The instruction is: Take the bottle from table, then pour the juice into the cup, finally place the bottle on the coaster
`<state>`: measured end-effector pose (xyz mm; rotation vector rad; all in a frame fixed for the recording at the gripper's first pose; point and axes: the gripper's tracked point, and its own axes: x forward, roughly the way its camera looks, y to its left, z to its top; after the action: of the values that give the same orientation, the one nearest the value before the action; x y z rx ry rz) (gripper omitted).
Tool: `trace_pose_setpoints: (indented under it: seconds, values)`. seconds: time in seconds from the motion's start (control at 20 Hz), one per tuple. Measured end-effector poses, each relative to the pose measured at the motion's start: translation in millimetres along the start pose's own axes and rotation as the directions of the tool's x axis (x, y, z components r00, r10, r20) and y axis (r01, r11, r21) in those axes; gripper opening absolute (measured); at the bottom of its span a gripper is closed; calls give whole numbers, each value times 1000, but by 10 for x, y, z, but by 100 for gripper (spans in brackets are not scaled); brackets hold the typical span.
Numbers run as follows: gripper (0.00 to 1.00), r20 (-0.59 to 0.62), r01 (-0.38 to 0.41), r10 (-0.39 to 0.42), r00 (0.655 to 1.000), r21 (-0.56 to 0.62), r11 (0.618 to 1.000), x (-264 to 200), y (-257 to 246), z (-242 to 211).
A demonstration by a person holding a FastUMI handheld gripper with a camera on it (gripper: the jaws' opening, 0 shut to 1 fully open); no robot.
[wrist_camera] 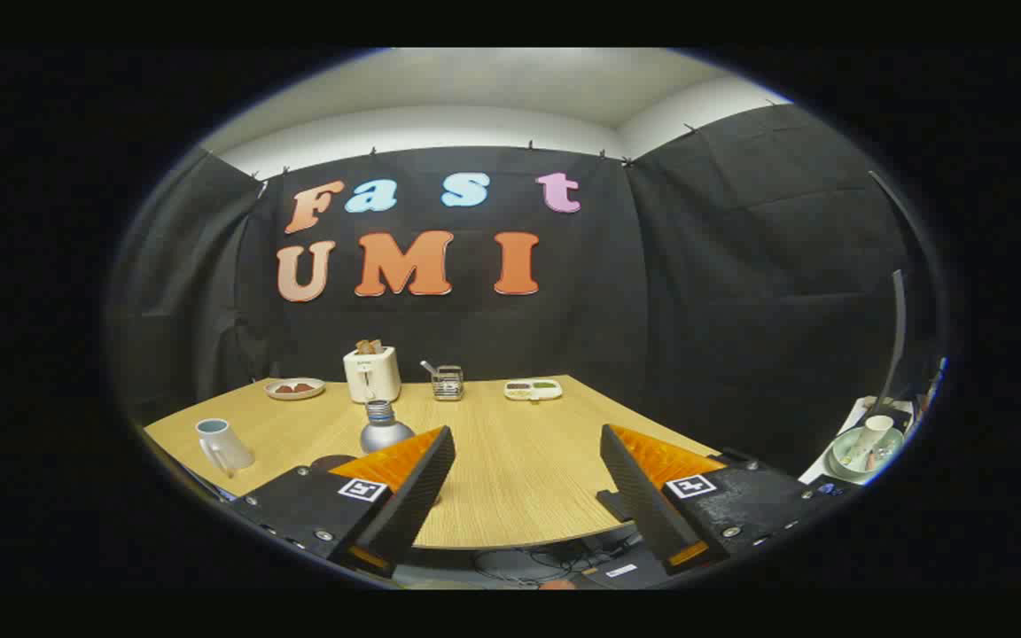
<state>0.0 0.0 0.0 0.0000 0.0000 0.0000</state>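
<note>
Bottle (384, 428) base and coaster (331, 462) partly hidden behind the wide-apart tool's (527, 465) left finger

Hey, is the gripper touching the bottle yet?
Apart. In the gripper view the open gripper holds only bare table between its fingers; the bottle stands beyond the left finger.

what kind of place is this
Probably a staged booth set up as a kitchen table: black cloth walls, a wooden table with a toaster, cup and bottle. The gripper fingers are open.
</note>
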Motion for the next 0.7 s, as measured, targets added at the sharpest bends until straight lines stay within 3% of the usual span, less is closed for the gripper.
trace_pose_setpoints:
  seconds: [0.7]
  values:
    - [98, -14, -35, 35, 999, -6, 999, 17, 80, -74]
